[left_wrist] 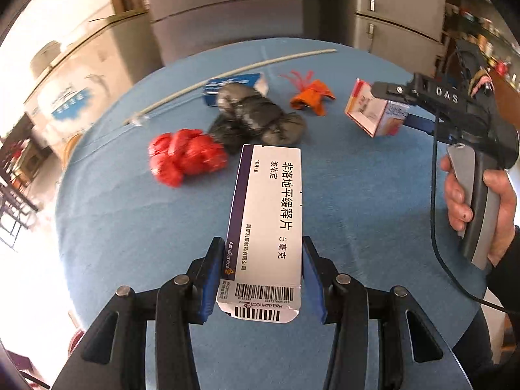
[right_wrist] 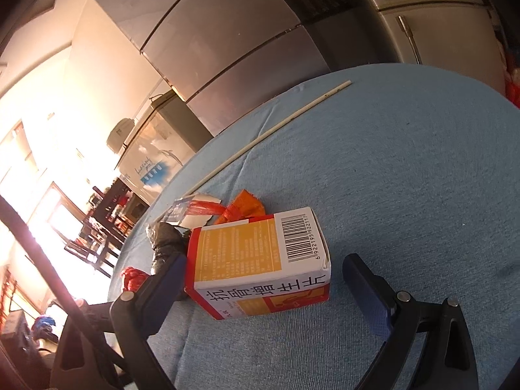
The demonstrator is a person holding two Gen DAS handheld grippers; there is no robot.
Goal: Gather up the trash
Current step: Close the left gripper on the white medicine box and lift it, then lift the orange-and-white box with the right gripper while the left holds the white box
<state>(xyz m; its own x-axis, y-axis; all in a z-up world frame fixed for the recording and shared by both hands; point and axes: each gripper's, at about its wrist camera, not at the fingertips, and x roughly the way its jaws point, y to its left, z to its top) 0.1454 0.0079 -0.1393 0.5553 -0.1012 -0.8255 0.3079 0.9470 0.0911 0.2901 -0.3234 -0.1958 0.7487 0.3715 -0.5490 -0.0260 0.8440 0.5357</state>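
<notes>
My left gripper (left_wrist: 258, 261) is shut on a long white and purple medicine box (left_wrist: 266, 214), held above the blue table (left_wrist: 357, 227). My right gripper (right_wrist: 265, 279) is open around a red, yellow and white medicine box (right_wrist: 260, 260) that rests on the table; its left pad (right_wrist: 169, 276) is near the box and the right pad stands apart. That box (left_wrist: 373, 110) and the right gripper (left_wrist: 395, 96) also show at the right of the left wrist view. A red bag (left_wrist: 185, 157), a black bag (left_wrist: 256, 120), an orange wrapper (left_wrist: 312, 97) and a blue box (left_wrist: 234, 86) lie beyond.
A long white stick (left_wrist: 227, 74) lies across the far side of the round table. Grey refrigerators (left_wrist: 227, 9) stand behind the table. A freezer chest (left_wrist: 68, 97) and dark chairs (left_wrist: 16, 201) are at the left.
</notes>
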